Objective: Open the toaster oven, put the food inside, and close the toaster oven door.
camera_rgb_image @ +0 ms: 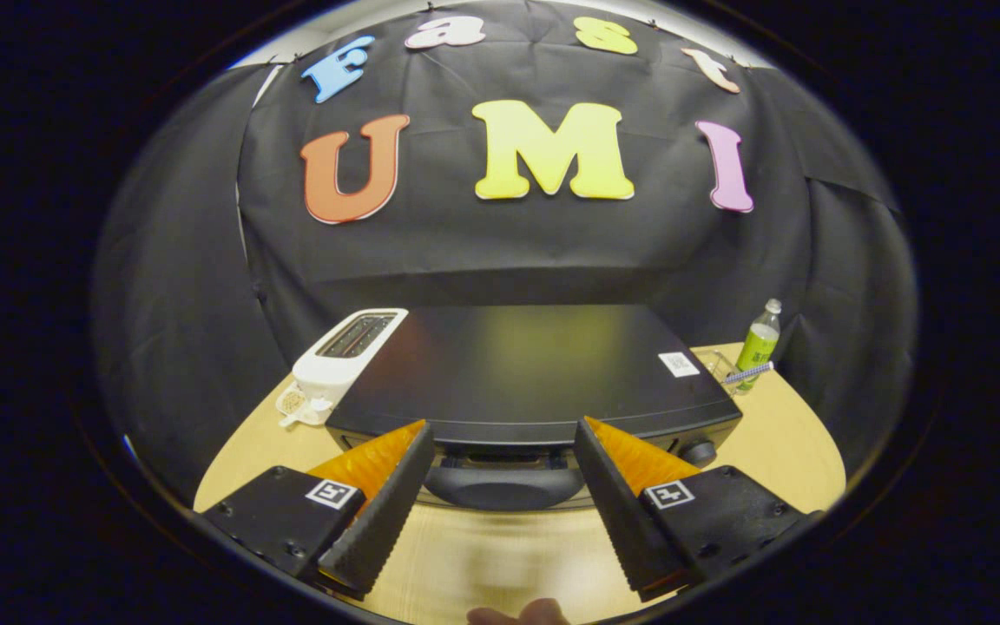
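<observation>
1. The gripper point(504, 486) has its jaws wide open and holds nothing.
2. Just ahead, between the jaws, is the door handle point(504, 488) of the toaster oven point(535, 369), which sits on the wooden surface point(778, 451). The door looks shut, so I think every step is left.
3. I cannot see any food, and the oven's front is mostly hidden.
4. Farther back stand a white toaster point(345, 351) and a green bottle point(759, 343).

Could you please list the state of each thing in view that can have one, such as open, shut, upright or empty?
toaster oven: door looks shut, handle between the fingers.
gripper: open, fingers spread either side of the handle, not pressing on it.
white toaster: upright beside the oven, slots look empty.
green bottle: upright, cap on.
</observation>
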The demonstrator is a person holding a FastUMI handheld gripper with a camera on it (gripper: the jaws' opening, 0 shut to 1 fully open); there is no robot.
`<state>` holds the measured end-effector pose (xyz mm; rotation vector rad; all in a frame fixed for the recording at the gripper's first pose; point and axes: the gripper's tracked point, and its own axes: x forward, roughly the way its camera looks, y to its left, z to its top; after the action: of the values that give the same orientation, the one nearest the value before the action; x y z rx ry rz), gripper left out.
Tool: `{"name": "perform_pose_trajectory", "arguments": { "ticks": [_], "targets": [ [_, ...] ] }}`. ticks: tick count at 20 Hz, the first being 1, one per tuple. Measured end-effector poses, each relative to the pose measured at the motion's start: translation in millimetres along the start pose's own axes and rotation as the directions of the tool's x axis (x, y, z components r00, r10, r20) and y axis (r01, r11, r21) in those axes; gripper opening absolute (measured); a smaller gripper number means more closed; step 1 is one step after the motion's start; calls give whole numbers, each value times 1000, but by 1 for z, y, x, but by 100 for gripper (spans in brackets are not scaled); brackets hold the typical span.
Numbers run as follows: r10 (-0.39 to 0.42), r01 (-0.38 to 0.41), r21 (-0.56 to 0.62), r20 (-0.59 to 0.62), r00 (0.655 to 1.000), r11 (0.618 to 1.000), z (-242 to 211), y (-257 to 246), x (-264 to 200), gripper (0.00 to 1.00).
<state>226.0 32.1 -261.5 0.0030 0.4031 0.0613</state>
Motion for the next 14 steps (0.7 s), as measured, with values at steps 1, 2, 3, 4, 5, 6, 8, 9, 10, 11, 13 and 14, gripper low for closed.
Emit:
{"name": "perform_pose_trajectory", "arguments": {
  "ticks": [1, 2, 3, 4, 5, 6, 8, 9, 10, 11, 13, 14],
  "targets": [
    [-5, 5, 9, -18, 1000, 1000, -6, -3, 3, 100],
    [-6, 6, 15, -29, 1000, 1000, -11, -6, 4, 100],
    [-9, 9, 12, -8, 1000, 1000, -6, -7, 5, 100],
    [-9, 9, 4, -19, 1000, 1000, -10, -9, 9, 100],
    [-12, 12, 3, -11, 1000, 1000, -9, -11, 10, 100],
    [-20, 20, 5, -18, 1000, 1000, -12, -12, 11, 100],
    [-32, 31, -14, -15, 999, 999, -12, -12, 10, 100],
    [-32, 32, -24, -12, 999, 999, -12, -11, 9, 100],
    [-32, 32, -23, -18, 999, 999, -15, -11, 8, 100],
    [-32, 32, -15, -28, 999, 999, -18, -11, 4, 100],
    [-34, 33, -18, -35, 999, 999, -26, -11, -5, 100],
    [-36, 35, -18, -40, 999, 999, -33, -11, -13, 100]
  ]
}}
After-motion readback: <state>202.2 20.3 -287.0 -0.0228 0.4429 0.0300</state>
